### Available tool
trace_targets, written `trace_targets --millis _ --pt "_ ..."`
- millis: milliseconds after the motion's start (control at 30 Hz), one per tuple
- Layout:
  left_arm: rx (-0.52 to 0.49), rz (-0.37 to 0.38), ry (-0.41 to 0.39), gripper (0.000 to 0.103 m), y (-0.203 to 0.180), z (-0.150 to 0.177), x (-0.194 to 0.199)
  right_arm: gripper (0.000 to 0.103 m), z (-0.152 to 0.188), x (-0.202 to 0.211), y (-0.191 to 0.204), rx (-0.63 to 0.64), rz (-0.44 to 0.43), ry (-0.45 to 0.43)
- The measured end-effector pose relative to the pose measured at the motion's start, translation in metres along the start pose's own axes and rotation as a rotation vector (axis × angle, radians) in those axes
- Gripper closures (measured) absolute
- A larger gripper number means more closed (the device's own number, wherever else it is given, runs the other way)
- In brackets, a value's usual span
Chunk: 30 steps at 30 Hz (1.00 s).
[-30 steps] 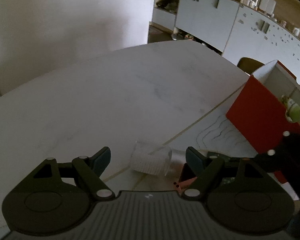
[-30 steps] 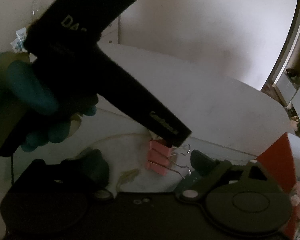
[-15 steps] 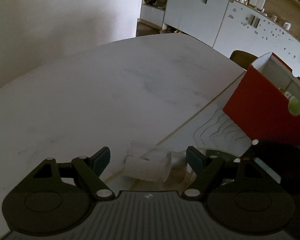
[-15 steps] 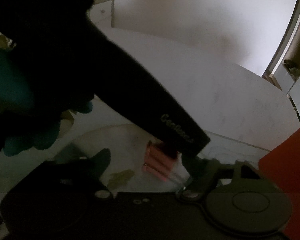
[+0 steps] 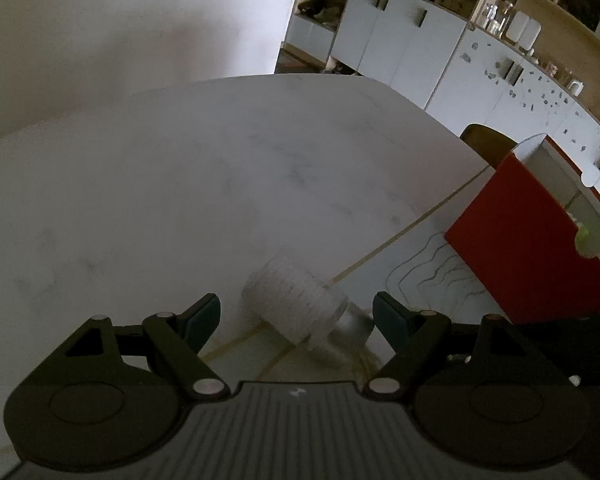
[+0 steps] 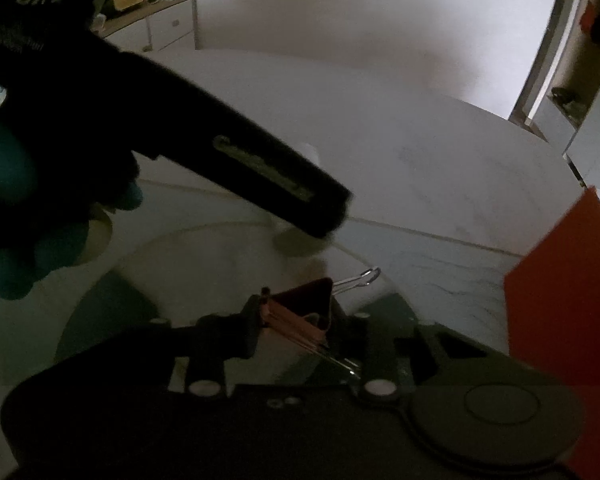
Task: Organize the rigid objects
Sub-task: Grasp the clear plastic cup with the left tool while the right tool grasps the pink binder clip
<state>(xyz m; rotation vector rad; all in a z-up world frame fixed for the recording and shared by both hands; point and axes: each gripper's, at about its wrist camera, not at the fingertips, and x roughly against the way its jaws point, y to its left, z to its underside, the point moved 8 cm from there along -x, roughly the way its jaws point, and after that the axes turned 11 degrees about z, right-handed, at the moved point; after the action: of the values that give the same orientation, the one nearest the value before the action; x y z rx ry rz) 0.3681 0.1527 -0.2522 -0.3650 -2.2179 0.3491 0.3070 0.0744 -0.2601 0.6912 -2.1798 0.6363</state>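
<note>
A pink binder clip [image 6: 304,308] with wire handles sits between the fingers of my right gripper [image 6: 298,322]. Its jaws are closing and both pads touch the clip's sides, just above a pale mat. A clear ribbed plastic cup [image 5: 288,296] lies on its side on the white table. My left gripper [image 5: 296,308] stands open around the cup, a finger on each side and apart from it. In the right wrist view the left gripper's black body [image 6: 220,148] crosses from the upper left, held by a teal-gloved hand [image 6: 12,184].
A red box [image 5: 532,248] with an open top stands at the right on the mat [image 5: 432,268] with wavy line drawings; its corner [image 6: 560,292] is also in the right wrist view. A brown chair back [image 5: 488,144] and white cabinets [image 5: 400,48] lie beyond the table.
The right gripper's jaws have come together around the pink binder clip as it sank toward it. The left gripper has dropped a little, and the cup now lies closer between its fingers.
</note>
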Motion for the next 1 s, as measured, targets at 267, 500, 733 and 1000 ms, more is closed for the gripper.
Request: trace_targets --millis 267,500,733,1000 --pt "-0.026 -0.032 -0.012 0.020 0.004 0.002 -0.009 0.073 0.006 0.004 -0.009 -0.038 -0.011 0.008" --pt "-0.076 -0.099 -0.045 0.019 0.006 -0.002 -0.021 0.073 0.006 0.003 -0.016 -0.049 -0.013 0.009" --pt "-0.092 -0.130 -0.064 0.044 -0.001 -0.008 -0.030 0.074 0.015 0.006 -0.024 -0.061 -0.002 0.014" --pt "-0.103 -0.157 -0.025 0.060 -0.011 -0.004 -0.022 0.074 0.019 0.027 -0.033 -0.087 -0.003 -0.012"
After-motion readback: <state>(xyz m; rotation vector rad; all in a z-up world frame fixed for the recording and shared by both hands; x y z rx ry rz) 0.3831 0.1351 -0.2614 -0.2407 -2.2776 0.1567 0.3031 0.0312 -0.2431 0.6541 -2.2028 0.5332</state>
